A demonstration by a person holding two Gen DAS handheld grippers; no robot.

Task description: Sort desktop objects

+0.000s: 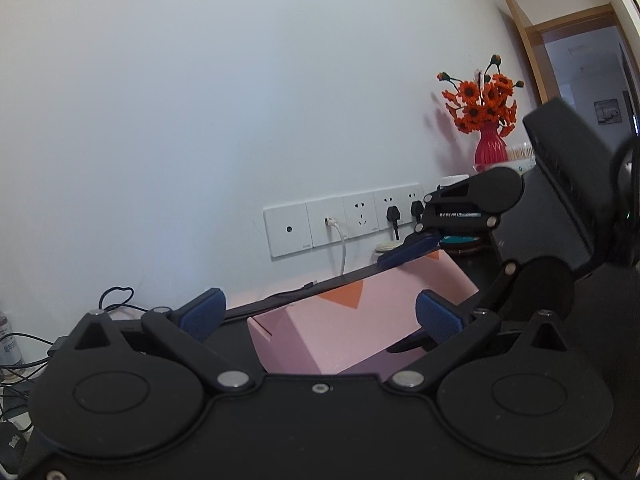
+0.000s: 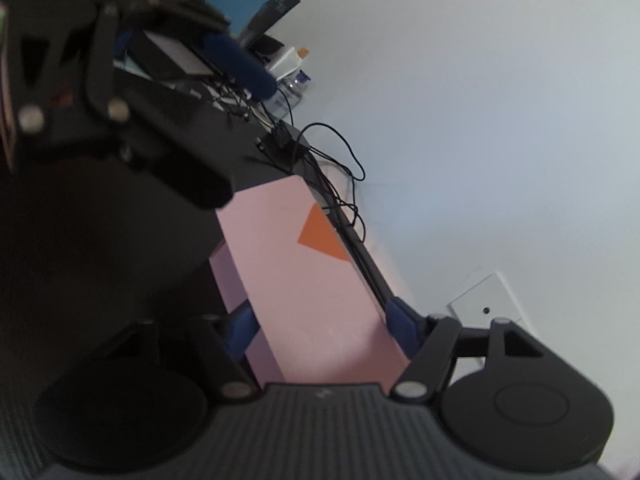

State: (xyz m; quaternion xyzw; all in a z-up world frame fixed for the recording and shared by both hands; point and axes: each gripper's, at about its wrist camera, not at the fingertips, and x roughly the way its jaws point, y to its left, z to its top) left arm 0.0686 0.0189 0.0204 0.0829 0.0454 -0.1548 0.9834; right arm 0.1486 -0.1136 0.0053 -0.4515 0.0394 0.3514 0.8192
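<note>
A pink cardboard box (image 1: 352,320) with an orange triangle on top lies on the dark desk by the wall. In the right wrist view the same box (image 2: 304,280) fills the middle. My right gripper (image 2: 320,329) has its blue pads against the two long sides at the box's near end, shut on it. From the left wrist view, one of its fingers (image 1: 408,249) rests on the box's far top edge. My left gripper (image 1: 320,315) is open, its pads wide apart, with the box just beyond them and untouched. One left finger (image 2: 240,66) shows at the upper left.
A row of wall sockets (image 1: 344,222) with plugs and a white cable sits behind the box. A red vase of orange flowers (image 1: 490,148) stands at the back right. A lit monitor (image 2: 248,0), a black adapter (image 2: 286,140) and tangled cables (image 2: 340,160) crowd the desk's other end.
</note>
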